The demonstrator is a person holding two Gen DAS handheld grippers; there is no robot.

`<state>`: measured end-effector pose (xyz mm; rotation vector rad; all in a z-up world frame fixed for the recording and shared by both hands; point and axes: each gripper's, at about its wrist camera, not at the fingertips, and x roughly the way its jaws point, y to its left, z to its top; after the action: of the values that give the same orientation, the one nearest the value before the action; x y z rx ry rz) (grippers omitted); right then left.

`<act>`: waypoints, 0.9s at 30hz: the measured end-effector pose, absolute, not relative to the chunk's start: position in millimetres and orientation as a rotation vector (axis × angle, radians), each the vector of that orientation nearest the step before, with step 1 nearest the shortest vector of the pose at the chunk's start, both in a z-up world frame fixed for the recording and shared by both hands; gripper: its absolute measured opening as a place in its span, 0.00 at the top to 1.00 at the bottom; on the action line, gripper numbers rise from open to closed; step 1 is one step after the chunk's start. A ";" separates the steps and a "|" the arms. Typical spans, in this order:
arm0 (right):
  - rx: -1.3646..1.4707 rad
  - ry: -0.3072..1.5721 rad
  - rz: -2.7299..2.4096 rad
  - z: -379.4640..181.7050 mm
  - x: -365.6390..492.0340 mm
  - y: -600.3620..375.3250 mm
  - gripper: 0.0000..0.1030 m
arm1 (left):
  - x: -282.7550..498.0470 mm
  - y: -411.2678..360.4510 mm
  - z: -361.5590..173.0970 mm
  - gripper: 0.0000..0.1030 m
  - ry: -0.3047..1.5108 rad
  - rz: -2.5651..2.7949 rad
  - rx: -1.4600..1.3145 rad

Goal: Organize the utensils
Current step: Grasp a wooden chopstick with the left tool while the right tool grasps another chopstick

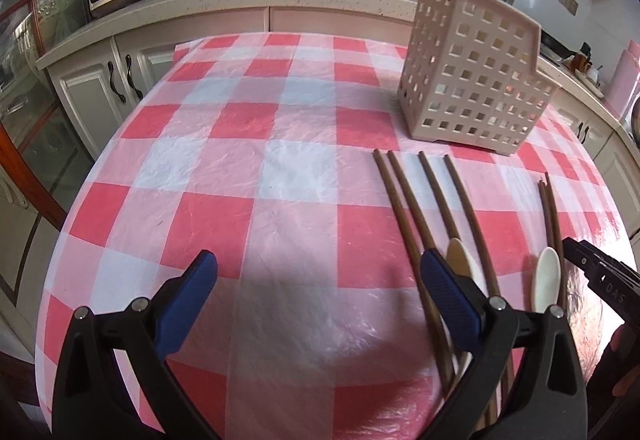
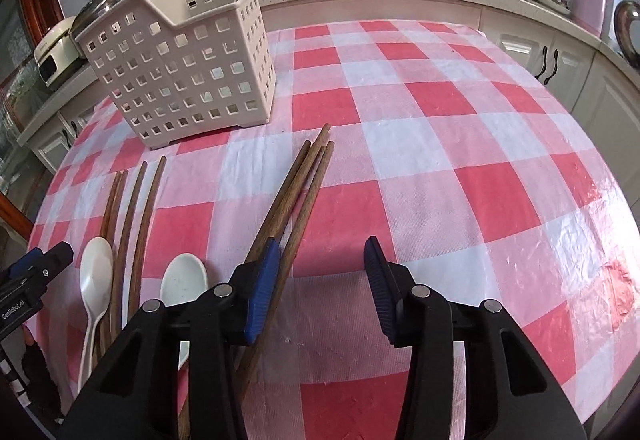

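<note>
Both views are bright and sharp, lit by daylight. Glare whitens the glossy checked tablecloth (image 2: 460,160) at the right wrist frame's right edge, and a soft grey shadow falls on it at lower centre of each frame. Fisheye distortion bulges the table and curves the counter (image 1: 240,0), with black vignetted corners.

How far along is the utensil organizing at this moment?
Done: nothing visible; the utensil caddy shows no utensils inside. In hand: nothing; the right gripper stands open over a chopstick bundle, the left gripper open. Left: chopsticks and two white spoons lie on the tablecloth.
</note>
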<state>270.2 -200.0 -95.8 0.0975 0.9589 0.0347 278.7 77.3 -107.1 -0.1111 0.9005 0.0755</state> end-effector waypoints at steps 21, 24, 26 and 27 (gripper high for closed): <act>0.013 0.927 0.075 -96.8 270.9 -199.2 0.86 | 306.2 65.8 -118.9 0.18 0.964 0.087 -0.143; 0.022 0.925 0.088 -96.8 269.8 -201.3 0.86 | 308.7 56.5 -116.9 0.21 0.961 0.092 -0.129; 0.033 0.927 0.100 -96.7 269.8 -203.8 0.86 | 312.6 51.0 -119.8 0.28 0.978 0.102 -0.115; 0.037 0.927 0.105 -96.8 269.3 -204.9 0.86 | 312.8 49.1 -119.8 0.32 0.973 0.111 -0.105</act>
<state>269.3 -204.9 -96.8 0.0371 0.9274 0.1054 312.8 49.1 -119.8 -0.1048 0.9733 0.1109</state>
